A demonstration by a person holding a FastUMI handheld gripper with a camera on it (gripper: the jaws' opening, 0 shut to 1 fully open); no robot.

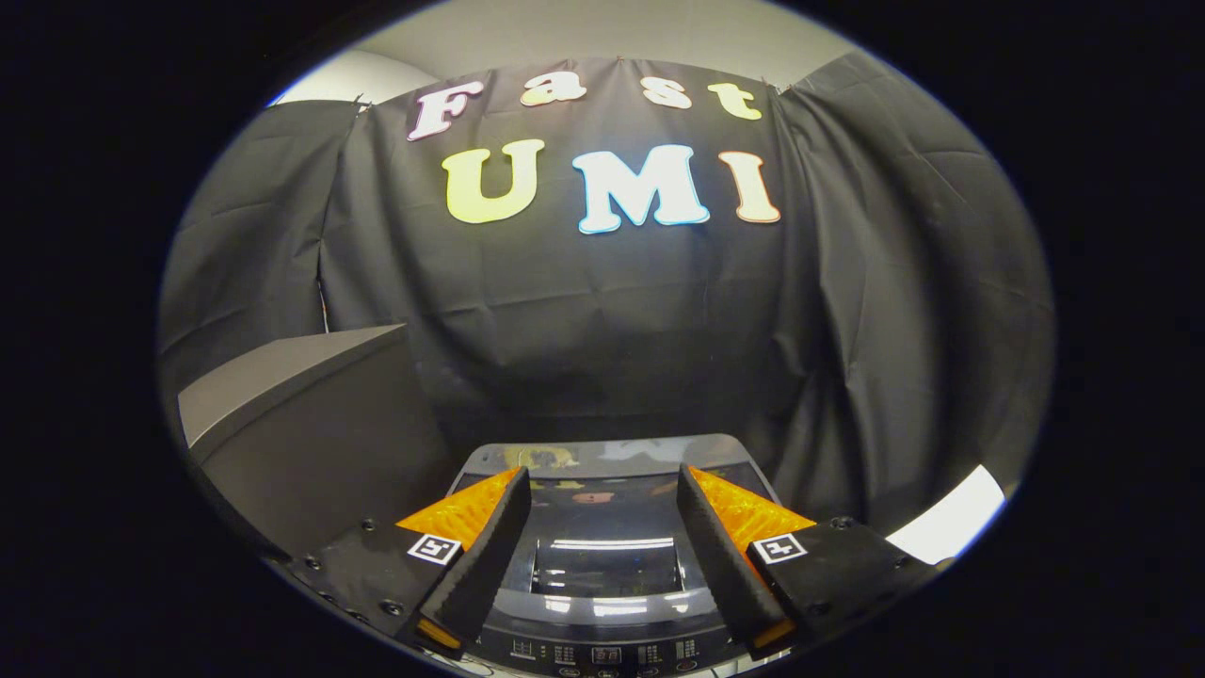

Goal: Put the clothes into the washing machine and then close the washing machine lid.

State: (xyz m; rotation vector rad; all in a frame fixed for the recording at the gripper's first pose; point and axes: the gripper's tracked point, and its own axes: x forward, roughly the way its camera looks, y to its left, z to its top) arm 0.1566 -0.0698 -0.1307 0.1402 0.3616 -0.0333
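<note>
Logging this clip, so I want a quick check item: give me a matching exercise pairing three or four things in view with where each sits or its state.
Things:
1. claw
2. washing machine lid
3. grey box
4. control panel

Place or state:
A. beside the machine, against the cloth wall
B. open, holding nothing
C. shut, glossy, seen between the fingers
D. at the machine's near edge, under the fingertips

Pairs: 1-B, 2-C, 3-A, 4-D
</note>
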